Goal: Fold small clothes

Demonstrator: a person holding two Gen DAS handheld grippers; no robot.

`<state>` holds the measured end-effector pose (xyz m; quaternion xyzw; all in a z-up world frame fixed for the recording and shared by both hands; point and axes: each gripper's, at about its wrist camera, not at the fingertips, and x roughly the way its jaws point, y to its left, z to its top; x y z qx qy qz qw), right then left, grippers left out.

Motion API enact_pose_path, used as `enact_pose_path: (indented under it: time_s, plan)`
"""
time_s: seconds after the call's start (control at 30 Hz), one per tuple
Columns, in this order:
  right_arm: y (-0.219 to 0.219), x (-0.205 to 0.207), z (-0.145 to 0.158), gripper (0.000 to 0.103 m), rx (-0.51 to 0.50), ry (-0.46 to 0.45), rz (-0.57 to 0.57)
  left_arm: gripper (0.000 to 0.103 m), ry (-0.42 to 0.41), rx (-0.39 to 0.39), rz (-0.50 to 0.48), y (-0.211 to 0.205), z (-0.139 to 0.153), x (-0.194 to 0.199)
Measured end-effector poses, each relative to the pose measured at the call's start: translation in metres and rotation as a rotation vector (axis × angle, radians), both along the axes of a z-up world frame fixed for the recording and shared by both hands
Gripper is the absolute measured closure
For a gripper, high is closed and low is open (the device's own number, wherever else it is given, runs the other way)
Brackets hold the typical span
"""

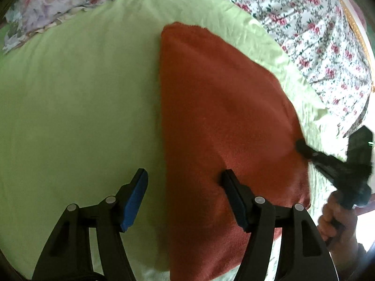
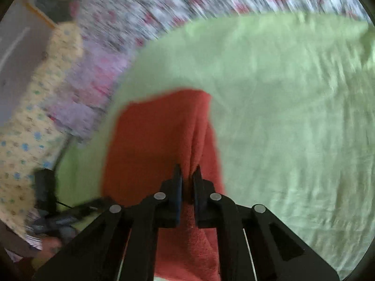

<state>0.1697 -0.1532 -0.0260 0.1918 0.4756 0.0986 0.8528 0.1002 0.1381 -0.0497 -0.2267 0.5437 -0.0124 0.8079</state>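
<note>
Right gripper [image 2: 187, 175]: its two black jaws are standing nearly together, pinching a raised ridge of the red cloth [image 2: 150, 145] between the pads; the fabric is bunching up into a fold right at the tips.
Left gripper [image 1: 185, 175]: its jaws are standing wide apart and gripping nothing; one blue-padded finger is hanging over the bare green sheet [image 1: 82, 93], the other over the red cloth, so the cloth's left edge is running between them.
Red cloth: it is lying mostly flat on the green sheet, a fuzzy towel-like piece with its far end squared off and its near end passing under both grippers; in the left wrist view the right gripper is meeting it at its right edge.
Person's hand [image 1: 337, 220]: it is wrapping around the handle of the right gripper at the lower right of the left wrist view.
Green sheet: it is spreading, lightly wrinkled, across the bed under the cloth.
Floral bedding [image 1: 304, 23]: white fabric with pink flowers is lying beyond the green sheet's far edge; it is appearing blurred in the right wrist view.
Dotted yellow fabric [image 2: 30, 117]: it is lying at the left edge of the right wrist view, well apart from the red cloth.
</note>
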Motion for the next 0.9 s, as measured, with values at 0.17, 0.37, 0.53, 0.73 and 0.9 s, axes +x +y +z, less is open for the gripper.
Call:
enact_pose_path:
  time_s: [0.17, 0.37, 0.53, 0.73, 0.9]
  plan:
    - [-0.003, 0.003, -0.03, 0.095, 0.011, 0.054, -0.027, 0.035, 0.007, 0.021, -0.01, -0.001, -0.006, 0.0]
    - [-0.003, 0.008, -0.027, 0.093, -0.016, 0.056, -0.019, 0.035, 0.014, 0.083, -0.02, -0.009, 0.001, 0.001]
    - [-0.005, -0.011, 0.007, 0.088, -0.017, -0.009, -0.053, 0.037, 0.015, 0.106, -0.028, -0.015, 0.015, -0.009]
    - [0.022, -0.052, 0.022, 0.088, 0.014, -0.052, 0.06, 0.037, 0.008, 0.108, -0.032, -0.015, 0.02, -0.037]
    - [0.015, -0.06, -0.012, 0.09, -0.047, 0.056, 0.029, 0.035, 0.006, 0.102, -0.037, -0.009, 0.008, -0.049]
